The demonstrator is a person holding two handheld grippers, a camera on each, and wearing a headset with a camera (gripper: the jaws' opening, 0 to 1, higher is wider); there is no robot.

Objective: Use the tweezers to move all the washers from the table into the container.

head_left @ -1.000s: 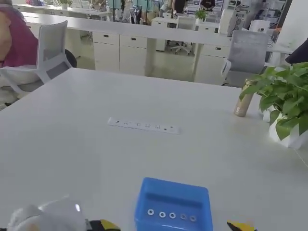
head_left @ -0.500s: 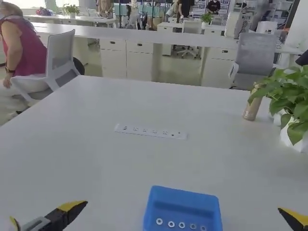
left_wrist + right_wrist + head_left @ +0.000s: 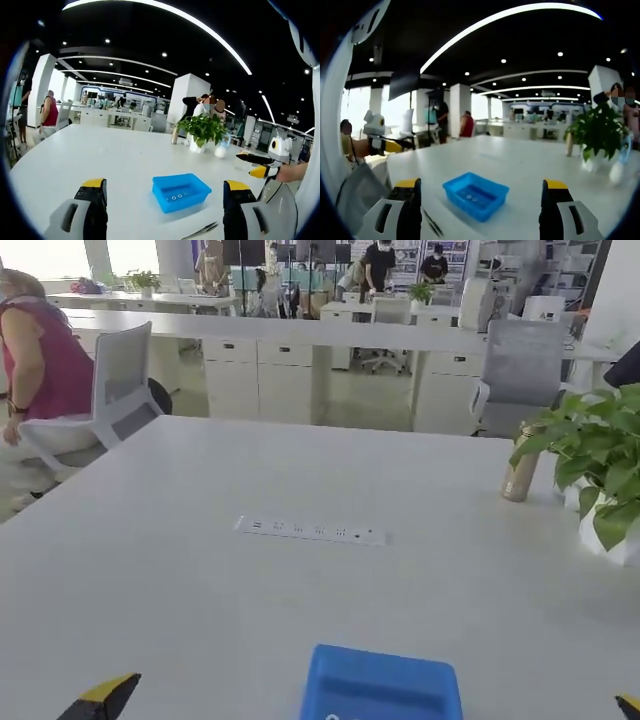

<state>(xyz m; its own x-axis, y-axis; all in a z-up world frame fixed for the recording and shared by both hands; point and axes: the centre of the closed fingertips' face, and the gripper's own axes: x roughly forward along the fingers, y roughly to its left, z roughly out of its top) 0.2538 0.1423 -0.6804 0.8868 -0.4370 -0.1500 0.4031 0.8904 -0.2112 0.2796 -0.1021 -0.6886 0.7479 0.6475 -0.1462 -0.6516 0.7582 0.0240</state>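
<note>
A blue container [image 3: 181, 191] stands on the white table, with several washers [image 3: 177, 196] in a row on its floor. Thin metal tweezers [image 3: 200, 231] lie on the table in front of it, free of both grippers. My left gripper [image 3: 164, 184] is open and empty, short of the container. My right gripper [image 3: 480, 183] is also open and empty, facing the container [image 3: 475, 195] from the other side, with the tweezers [image 3: 432, 223] lying near its left jaw. In the head view the container [image 3: 380, 685] sits at the bottom edge, with one yellow fingertip [image 3: 105, 690] at bottom left.
A white power strip [image 3: 310, 531] lies mid-table. A potted plant [image 3: 600, 460] and a bottle [image 3: 520, 475] stand at the right edge. A white chair [image 3: 125, 380] and a seated person are at the far left. Desks and people fill the background.
The head camera has tilted up, so the container has slid to the bottom edge and its washers have left that view. The gripper tips show lower in the picture than half a second ago.
</note>
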